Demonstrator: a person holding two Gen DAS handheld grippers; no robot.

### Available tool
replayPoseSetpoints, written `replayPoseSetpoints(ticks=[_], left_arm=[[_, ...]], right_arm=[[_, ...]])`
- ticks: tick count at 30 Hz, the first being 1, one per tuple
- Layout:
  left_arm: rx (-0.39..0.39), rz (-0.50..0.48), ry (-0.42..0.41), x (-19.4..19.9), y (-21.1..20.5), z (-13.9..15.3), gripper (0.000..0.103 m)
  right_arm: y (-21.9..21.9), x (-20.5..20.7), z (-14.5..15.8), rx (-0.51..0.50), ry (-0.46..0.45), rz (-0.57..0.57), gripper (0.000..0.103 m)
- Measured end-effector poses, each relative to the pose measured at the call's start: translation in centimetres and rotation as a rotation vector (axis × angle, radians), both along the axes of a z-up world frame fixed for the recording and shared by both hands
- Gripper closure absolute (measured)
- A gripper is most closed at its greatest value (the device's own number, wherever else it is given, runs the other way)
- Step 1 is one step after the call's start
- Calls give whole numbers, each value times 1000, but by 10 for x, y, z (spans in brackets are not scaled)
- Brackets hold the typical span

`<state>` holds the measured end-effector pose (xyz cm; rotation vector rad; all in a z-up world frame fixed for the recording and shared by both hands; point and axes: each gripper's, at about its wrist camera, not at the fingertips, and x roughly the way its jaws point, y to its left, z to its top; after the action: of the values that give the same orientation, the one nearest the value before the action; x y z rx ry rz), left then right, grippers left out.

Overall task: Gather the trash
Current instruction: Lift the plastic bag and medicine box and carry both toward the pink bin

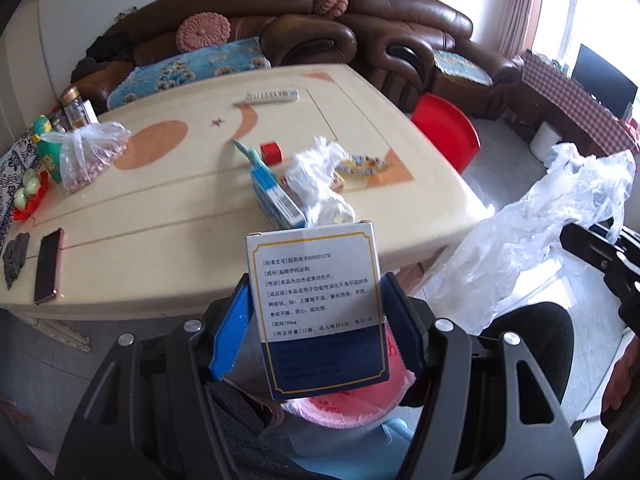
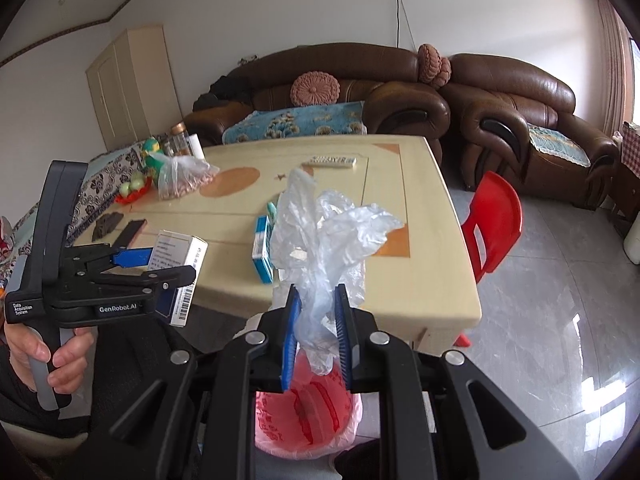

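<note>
Black grippers (image 2: 316,334), blue pads (image 1: 230,330), silver screws, "GenRobot.AI" mark.

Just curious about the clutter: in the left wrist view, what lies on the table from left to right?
Dark lump, phone, bag of nuts, blue carton, crumpled white plastic, yellow wrapper.

Glossy leather sofa (image 2: 400,80), crinkled plastic bag (image 2: 324,232)
</note>
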<state>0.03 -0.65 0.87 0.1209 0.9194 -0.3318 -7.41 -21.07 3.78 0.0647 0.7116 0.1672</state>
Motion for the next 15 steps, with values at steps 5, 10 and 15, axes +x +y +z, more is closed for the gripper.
replayPoseSetpoints(ticks=[5, 10, 15], left_arm=[[10, -23, 42, 2, -5, -24, 40], [29, -53, 67, 2, -13, -48, 40], [48, -81, 97, -1, -22, -70, 40]], right_arm=[[3, 0, -21, -1, 41, 2, 85], [8, 4, -41, -11, 82, 11, 85], [13, 8, -64, -13, 127, 26, 85]])
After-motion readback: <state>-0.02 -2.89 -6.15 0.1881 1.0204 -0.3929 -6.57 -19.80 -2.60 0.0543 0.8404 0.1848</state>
